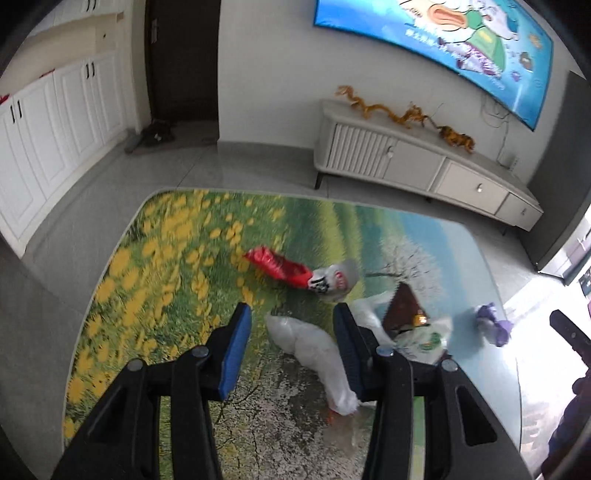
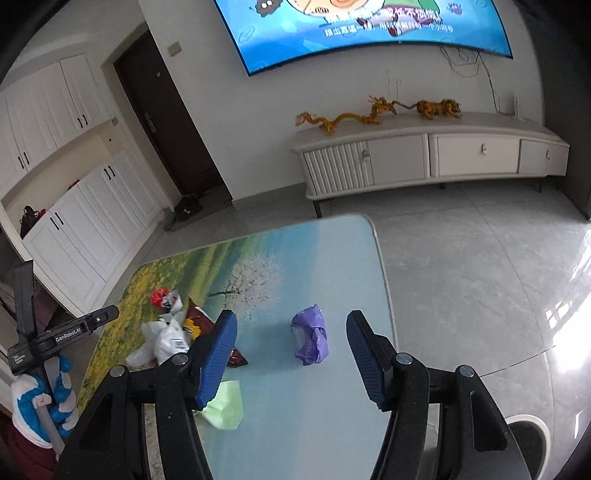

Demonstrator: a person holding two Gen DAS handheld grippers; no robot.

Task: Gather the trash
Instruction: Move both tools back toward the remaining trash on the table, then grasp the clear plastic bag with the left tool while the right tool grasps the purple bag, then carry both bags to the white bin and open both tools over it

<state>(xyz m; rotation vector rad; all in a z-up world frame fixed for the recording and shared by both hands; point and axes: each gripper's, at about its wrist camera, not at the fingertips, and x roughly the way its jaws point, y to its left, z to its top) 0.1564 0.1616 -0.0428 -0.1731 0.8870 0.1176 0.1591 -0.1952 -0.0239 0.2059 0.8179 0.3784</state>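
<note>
Trash lies on a table with a printed meadow cover (image 1: 155,258) (image 2: 332,258). In the left wrist view my left gripper (image 1: 293,314) is open above a crumpled white plastic bag (image 1: 314,350) that lies between its fingers. Beyond it lie a red wrapper (image 1: 277,264), a grey printed wrapper (image 1: 334,280), a brown packet (image 1: 404,306) and a white-green bag (image 1: 424,341). In the right wrist view my right gripper (image 2: 290,321) is open and empty, with a crumpled purple wrapper (image 2: 310,338) (image 1: 493,321) on the table between its fingers. A light green paper (image 2: 225,406) lies under its left finger.
A white TV cabinet (image 1: 424,166) (image 2: 424,158) with golden figurines stands against the far wall under a lit screen (image 2: 369,26). White cupboards (image 1: 48,129) line the left wall beside a dark door (image 2: 162,110). Grey tiled floor (image 2: 480,277) surrounds the table. A round white bin rim (image 2: 543,428) shows at the lower right.
</note>
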